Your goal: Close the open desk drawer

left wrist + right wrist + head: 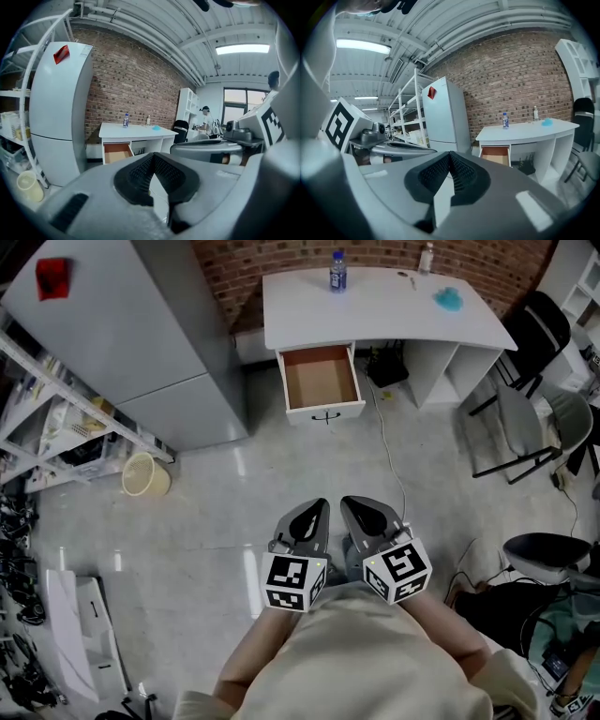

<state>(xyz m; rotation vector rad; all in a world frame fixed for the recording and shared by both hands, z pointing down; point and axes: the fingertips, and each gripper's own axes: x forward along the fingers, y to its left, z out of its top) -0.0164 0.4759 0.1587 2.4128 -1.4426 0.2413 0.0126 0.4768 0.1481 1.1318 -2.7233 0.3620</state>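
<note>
Open desk drawer (321,379), white front, brown empty interior, black handle: it is pulled fully out under the left part of the curved white desk (375,310), well apart from both grippers across the floor. Left gripper (317,512) and right gripper (354,510): jaws are pressed together, nothing is held. Risks judged: the thin white floor cable (387,442) could be snagged on approach; the drawer could be skewed by an off-centre shove, or the clear plastic bottle (337,271) toppled by a slam.

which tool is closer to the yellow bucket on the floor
Left. The left tool has the yellow bucket off to its left; the right tool sits beside it on the far side, farther away.
</note>
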